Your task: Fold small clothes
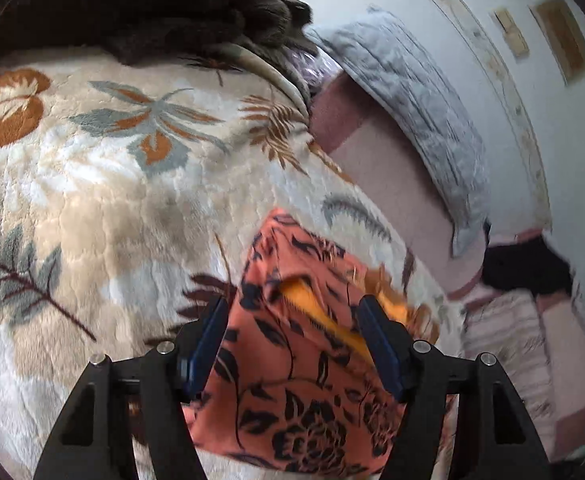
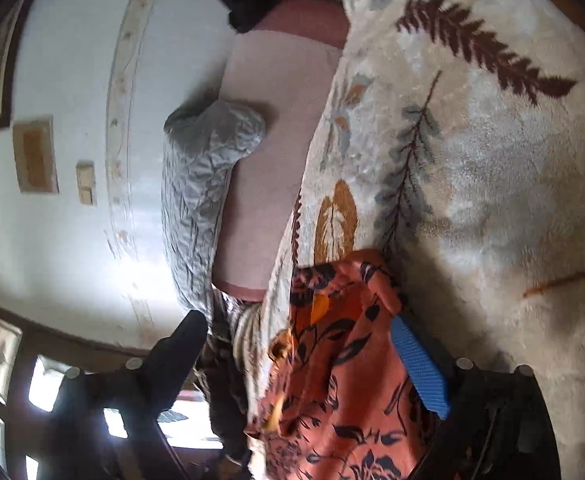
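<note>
A small coral-orange garment (image 1: 292, 392) printed with dark flowers lies crumpled on a cream plush blanket (image 1: 104, 200) with a leaf pattern. A yellow-orange inner layer (image 1: 312, 300) shows at a fold. My left gripper (image 1: 292, 304) is open just above the garment, its blue pads (image 1: 208, 344) wide apart on either side and not pressing it. In the right wrist view the same garment (image 2: 344, 364) sits between the jaws of my right gripper (image 2: 298, 320), which is open. One blue pad (image 2: 420, 364) is at the cloth's edge, and the black finger (image 2: 180, 352) stands clear of it.
A grey quilted pillow (image 1: 420, 120) leans on the white wall (image 1: 492, 128) beyond a pink sheet (image 1: 388, 184). A dark brown fabric heap (image 1: 152, 4) lies at the blanket's far end. A black item (image 1: 528, 268) rests by the pillow. A window (image 2: 48, 388) shows in the right wrist view.
</note>
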Demonstrator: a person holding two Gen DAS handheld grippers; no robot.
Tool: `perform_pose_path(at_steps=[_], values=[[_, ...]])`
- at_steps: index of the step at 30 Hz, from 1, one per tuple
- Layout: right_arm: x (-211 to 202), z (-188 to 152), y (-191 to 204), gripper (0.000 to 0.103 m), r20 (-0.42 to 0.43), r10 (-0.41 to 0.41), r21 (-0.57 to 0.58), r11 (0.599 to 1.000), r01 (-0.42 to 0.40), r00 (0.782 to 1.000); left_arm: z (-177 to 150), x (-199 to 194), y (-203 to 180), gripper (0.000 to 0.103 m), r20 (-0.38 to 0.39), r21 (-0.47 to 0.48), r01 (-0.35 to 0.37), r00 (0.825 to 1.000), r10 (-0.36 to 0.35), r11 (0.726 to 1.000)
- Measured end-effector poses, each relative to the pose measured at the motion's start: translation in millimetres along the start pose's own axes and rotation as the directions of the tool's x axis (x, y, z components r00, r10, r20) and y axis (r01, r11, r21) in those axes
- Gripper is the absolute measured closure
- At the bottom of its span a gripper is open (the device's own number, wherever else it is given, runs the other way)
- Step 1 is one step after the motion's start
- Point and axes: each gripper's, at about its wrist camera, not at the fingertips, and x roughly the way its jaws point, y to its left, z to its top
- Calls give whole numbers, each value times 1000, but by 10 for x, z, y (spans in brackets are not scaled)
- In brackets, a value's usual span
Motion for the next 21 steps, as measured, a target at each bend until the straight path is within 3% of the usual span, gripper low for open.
perform_pose_path(at_steps=[1,3,6,10,14,16,17,21], values=[[-13,-118,99,33,-29,-45,-77,996,42,999,-109,38,-131,35,-23,76,-35,999,37,996],[36,-393,296,44,-84,-119,-219,971,98,989,-293,133,-344,35,-67,191,-71,994,85,979],[258,-782,526,64,-159,-216,-398,907,137,963,-450,307,-486,35,-145,283,-68,983,113,957],[673,-1202,720,64,-197,-336,-603,782,156,921,-385,539,-539,35,-177,326,-57,977,120,944],[1220,-1348,747,64,-201,-422,-682,708,183,884,-120,821,-516,35,-191,278,-21,979,77,960],[1424,-1331,730,65,-169,-433,-703,683,200,885,41,921,-458,35,-185,204,18,983,20,979],[1495,-1290,734,65,-151,-417,-697,688,203,896,127,947,-434,35,-178,165,50,984,-20,985],[1583,-952,762,64,-86,-252,-594,790,153,964,444,950,-345,35,-91,26,158,984,-155,987]])
